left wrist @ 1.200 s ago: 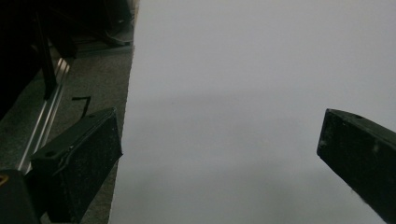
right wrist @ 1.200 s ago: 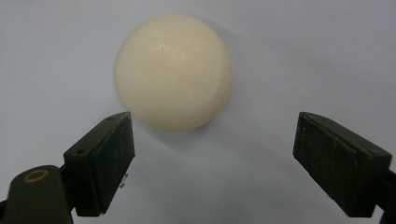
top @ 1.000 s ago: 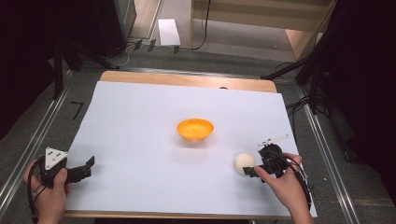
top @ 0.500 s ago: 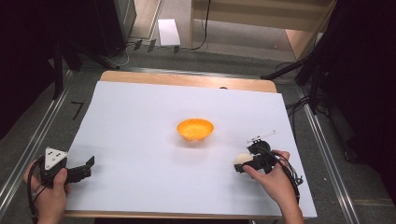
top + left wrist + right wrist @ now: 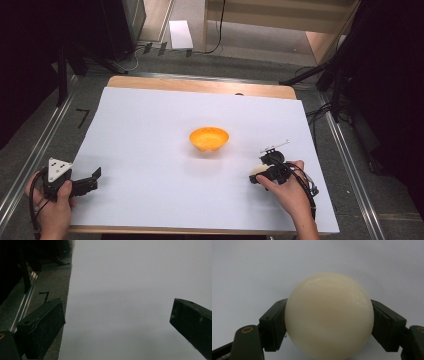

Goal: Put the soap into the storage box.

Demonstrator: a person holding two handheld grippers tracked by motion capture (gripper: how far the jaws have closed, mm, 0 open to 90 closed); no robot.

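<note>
So since a second ago our right gripper [image 5: 258, 175] has slid left and a bit up the table [image 5: 150, 130], and the cream ball [image 5: 257, 170] has come along with it; back then the ball sat on the sheet just left of the jaws. Our left gripper [image 5: 89, 184] hasn't budged.

Starting closest to us: both hands sit at the near edge of the white sheet. The left hand [image 5: 52, 210] holds its gripper at the near left corner, jaws pointing right across the sheet. In the left gripper view those jaws are spread wide with nothing between them, just bare white table [image 5: 130, 290] and a strip of grey floor [image 5: 50, 277] along the left side.

Over on the near right, our right hand [image 5: 285, 192] has the gripper aimed left. The right gripper view [image 5: 329, 320] makes it obvious: the jaws are pressed against both sides of the ball [image 5: 329, 315], which bulges out between them over the white surface.

Farther out, near the middle of the table, the orange bowl [image 5: 209, 138] sits upright, well apart from the ball.
</note>
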